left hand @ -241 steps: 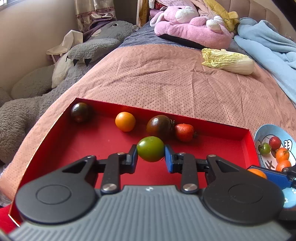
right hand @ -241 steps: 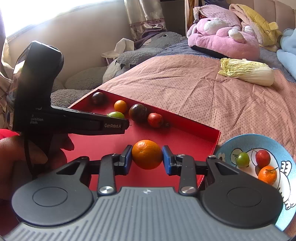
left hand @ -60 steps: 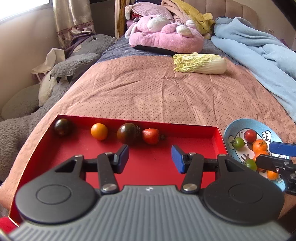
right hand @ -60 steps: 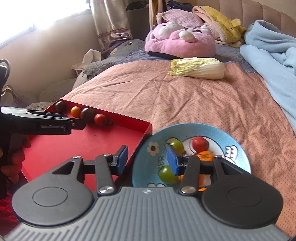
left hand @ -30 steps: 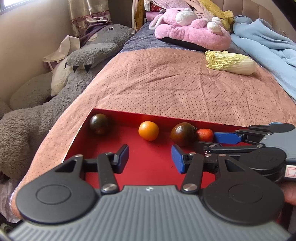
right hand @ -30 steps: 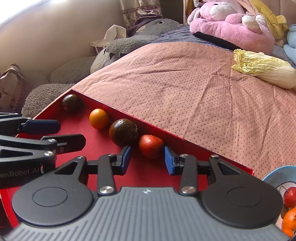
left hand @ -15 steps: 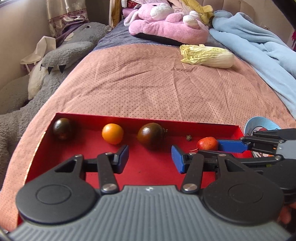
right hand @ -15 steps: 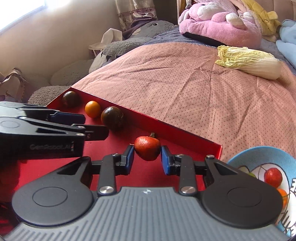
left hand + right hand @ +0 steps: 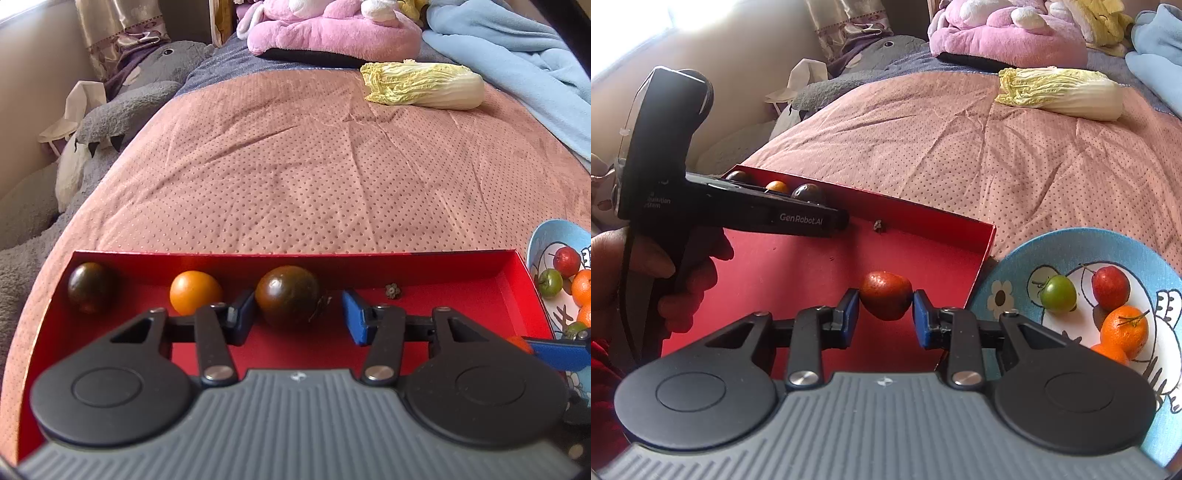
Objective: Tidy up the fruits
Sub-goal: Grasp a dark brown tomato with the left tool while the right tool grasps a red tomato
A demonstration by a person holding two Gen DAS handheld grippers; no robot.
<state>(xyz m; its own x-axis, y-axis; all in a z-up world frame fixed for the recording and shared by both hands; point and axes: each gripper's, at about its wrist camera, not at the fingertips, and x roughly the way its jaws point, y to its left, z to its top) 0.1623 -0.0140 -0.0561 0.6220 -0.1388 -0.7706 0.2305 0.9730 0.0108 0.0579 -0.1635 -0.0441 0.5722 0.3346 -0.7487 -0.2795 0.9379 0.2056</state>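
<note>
- Right gripper (image 9: 885, 318): jaws clenched on a glossy, dimpled red fruit (image 9: 885, 295) above the red tray (image 9: 798, 269).
- Left gripper (image 9: 298, 314): jaws released, flanking a round, shiny dark tomato (image 9: 287, 295).

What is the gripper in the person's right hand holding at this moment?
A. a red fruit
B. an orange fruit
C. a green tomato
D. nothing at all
A: in the right wrist view the right gripper has both blue pads pressed against a red fruit, held above the red tray, beside the blue plate.

Bright daylight, window glare, fisheye warp
</note>
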